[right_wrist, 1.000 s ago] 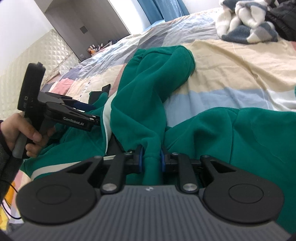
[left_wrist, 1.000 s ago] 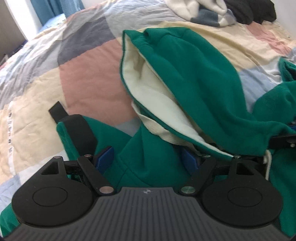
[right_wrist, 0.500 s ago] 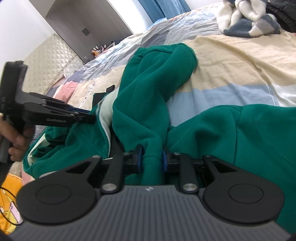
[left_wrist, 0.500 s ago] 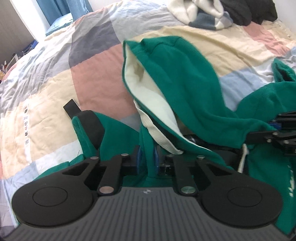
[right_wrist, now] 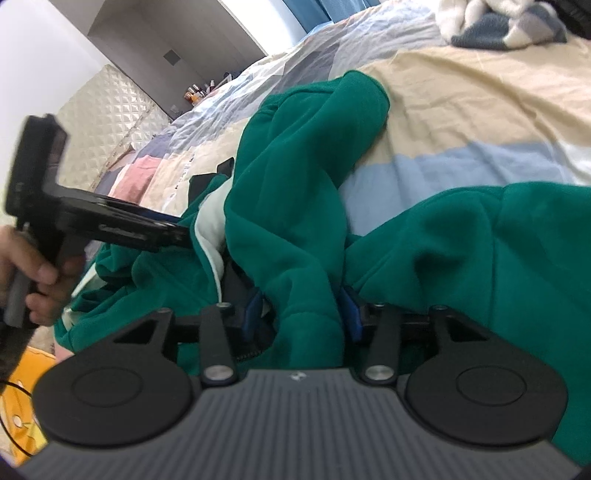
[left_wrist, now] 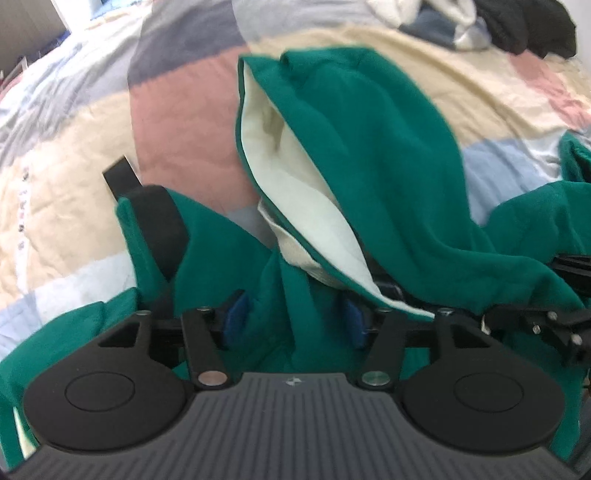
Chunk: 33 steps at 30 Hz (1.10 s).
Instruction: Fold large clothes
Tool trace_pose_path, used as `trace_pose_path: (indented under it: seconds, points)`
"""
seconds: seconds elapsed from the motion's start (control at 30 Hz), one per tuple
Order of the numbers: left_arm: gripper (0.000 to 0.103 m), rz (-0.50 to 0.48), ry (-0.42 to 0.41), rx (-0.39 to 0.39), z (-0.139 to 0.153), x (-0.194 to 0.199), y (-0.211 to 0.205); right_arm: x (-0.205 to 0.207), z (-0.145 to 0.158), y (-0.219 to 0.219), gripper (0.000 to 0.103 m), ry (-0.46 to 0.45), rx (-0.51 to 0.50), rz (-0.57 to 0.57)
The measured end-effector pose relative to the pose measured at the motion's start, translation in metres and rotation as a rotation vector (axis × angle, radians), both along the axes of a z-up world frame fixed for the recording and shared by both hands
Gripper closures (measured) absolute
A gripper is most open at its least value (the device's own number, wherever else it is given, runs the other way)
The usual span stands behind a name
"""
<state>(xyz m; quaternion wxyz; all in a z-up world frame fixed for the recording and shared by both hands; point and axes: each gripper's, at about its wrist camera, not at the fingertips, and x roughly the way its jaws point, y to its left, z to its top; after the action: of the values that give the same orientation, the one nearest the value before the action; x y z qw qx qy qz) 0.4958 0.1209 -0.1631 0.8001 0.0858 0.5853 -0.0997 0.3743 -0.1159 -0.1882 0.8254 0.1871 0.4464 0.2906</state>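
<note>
Item: green hoodie [left_wrist: 369, 155], cream-lined, lying crumpled on the quilted bed [left_wrist: 177, 122]; hood spread toward the far side, body bunched near both tools.

Risk, slack release: both tools stand open around thick folds; if either moves off without closing, the cloth would likely drop back in a heap and the fold would be lost.

Risk, double layer: the fleece is bulky and layered; a closing pinch could catch the lining or a second ply along with the intended edge, and the fold would come out skewed.

Risk, drawcord: a pale cord or band [left_wrist: 295, 254] lies beside the hood opening; it could snag between the pads.

Risk, collision: the two tools work close together over the same bunch and could knock each other.

Left hand-held gripper [left_wrist: 293, 321]: jaws spread wide, a ridge of green fleece standing between the blue pads [left_wrist: 236, 317]; no pinch visible.

Right hand-held gripper [right_wrist: 301, 314]: jaws parted, a thick roll of fleece filling the gap and appearing to touch both pads; not clamped.

Left hand [right_wrist: 33, 273]: wrapped round the left tool's handle.

Other cloth: white-and-grey garment pile [right_wrist: 506, 22] at the far end of the bed, well apart.
</note>
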Motion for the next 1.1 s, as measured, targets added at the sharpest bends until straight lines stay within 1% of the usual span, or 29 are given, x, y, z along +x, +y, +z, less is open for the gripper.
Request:
trace_pose_path:
  seconds: [0.1,0.13,0.17,0.2,0.23,0.27,0.33,0.37,0.47,0.5,0.57,0.67,0.8,0.9,0.97,1.1]
  points:
    - [0.044,0.001,0.005,0.026,-0.006,-0.001,-0.006,0.003,-0.004,0.004,0.053,0.009,0.018,0.011]
    - [0.052,0.000,-0.004,0.035,-0.006,-0.004,-0.008,0.003,-0.006,0.005,0.054,0.008,0.016,0.014]
    - [0.063,0.000,-0.007,0.041,-0.004,-0.007,-0.010,0.002,-0.006,0.006,0.057,0.003,0.011,0.017]
    - [0.067,0.005,-0.013,0.044,-0.002,-0.011,-0.011,0.001,-0.005,0.008,0.059,-0.009,0.004,0.024]
    - [0.076,0.014,-0.026,0.051,0.002,-0.016,-0.012,0.000,-0.003,0.010,0.064,-0.025,-0.011,0.038]
    - [0.081,0.015,-0.043,0.056,0.006,-0.021,-0.012,-0.002,-0.001,0.012,0.067,-0.042,-0.028,0.049]
    - [0.083,0.054,-0.108,0.067,0.022,-0.035,-0.011,-0.005,0.003,0.015,0.077,-0.077,-0.056,0.054]
    - [0.084,0.072,-0.132,0.055,0.030,-0.041,-0.009,-0.006,0.006,0.015,0.080,-0.094,-0.067,0.047]
    - [0.085,0.141,-0.234,0.011,0.063,-0.065,-0.006,-0.012,0.019,0.012,0.082,-0.163,-0.087,0.010]
    - [0.085,0.170,-0.267,-0.010,0.073,-0.074,-0.004,-0.013,0.024,0.009,0.082,-0.182,-0.080,-0.002]
    - [0.085,0.234,-0.330,-0.020,0.092,-0.092,-0.002,-0.021,0.038,0.003,0.083,-0.238,-0.061,-0.028]
    - [0.085,0.306,-0.403,-0.057,0.115,-0.117,0.002,-0.037,0.064,-0.005,0.083,-0.358,-0.062,-0.068]
    - [0.085,0.378,-0.507,-0.123,0.156,-0.162,0.005,-0.063,0.091,-0.011,0.083,-0.445,-0.048,-0.098]
    - [0.085,0.423,-0.600,-0.189,0.194,-0.199,0.010,-0.082,0.121,-0.011,0.084,-0.512,-0.061,-0.111]
    - [0.085,0.440,-0.662,-0.220,0.223,-0.224,0.013,-0.095,0.148,-0.011,0.084,-0.551,-0.050,-0.116]
    - [0.085,0.456,-0.799,-0.294,0.290,-0.275,0.019,-0.123,0.218,-0.010,0.084,-0.678,-0.034,-0.121]
